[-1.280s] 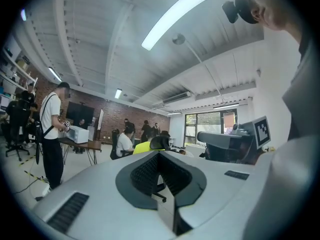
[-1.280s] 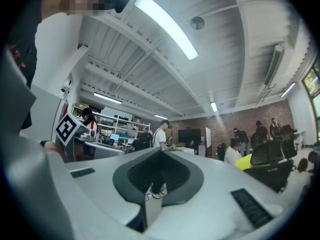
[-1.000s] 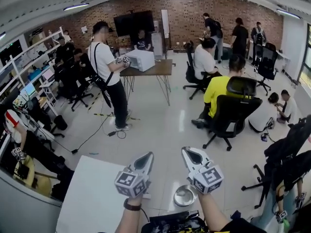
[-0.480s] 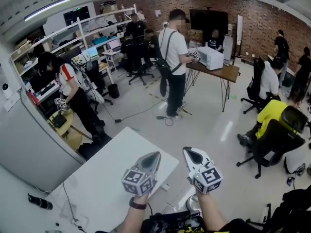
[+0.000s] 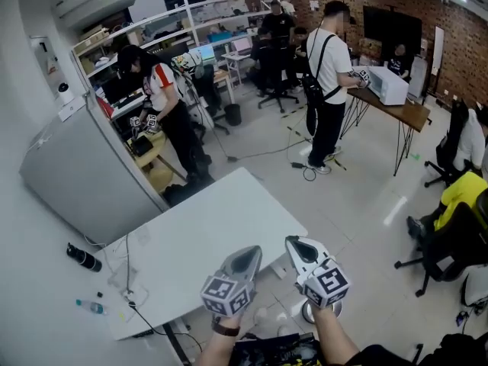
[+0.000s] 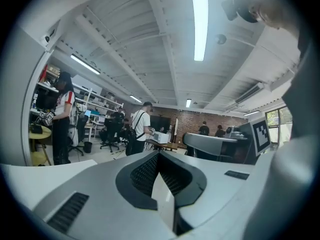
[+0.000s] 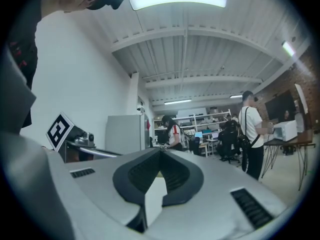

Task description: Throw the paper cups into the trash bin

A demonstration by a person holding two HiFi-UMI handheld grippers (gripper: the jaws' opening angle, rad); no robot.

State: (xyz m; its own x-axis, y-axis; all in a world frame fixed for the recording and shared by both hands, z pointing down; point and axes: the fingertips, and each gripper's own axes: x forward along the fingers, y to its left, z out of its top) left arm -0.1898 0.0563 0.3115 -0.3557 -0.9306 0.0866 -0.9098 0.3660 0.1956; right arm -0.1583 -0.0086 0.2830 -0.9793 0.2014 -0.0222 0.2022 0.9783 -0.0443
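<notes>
No paper cup shows in any view. In the head view my left gripper (image 5: 245,256) and right gripper (image 5: 299,244) are held side by side, pointing level over the near corner of a white table (image 5: 191,239). Both are shut with nothing between the jaws, as the left gripper view (image 6: 160,156) and the right gripper view (image 7: 160,154) confirm. A round metal bin (image 5: 308,312) stands on the floor below the right gripper, mostly hidden by it.
A grey cabinet (image 5: 84,174) stands left of the table. Two bottles (image 5: 82,258) (image 5: 90,306) lie by the wall. A person in a white shirt (image 5: 329,59) stands at a wooden table (image 5: 408,113); another (image 5: 164,101) stands by the shelves. Office chairs (image 5: 457,242) are at right.
The view has swung to the left: the white table now fills the middle, the cabinet has come in, and the metal bin has slid under the right gripper. Both grippers stay shut side by side.
</notes>
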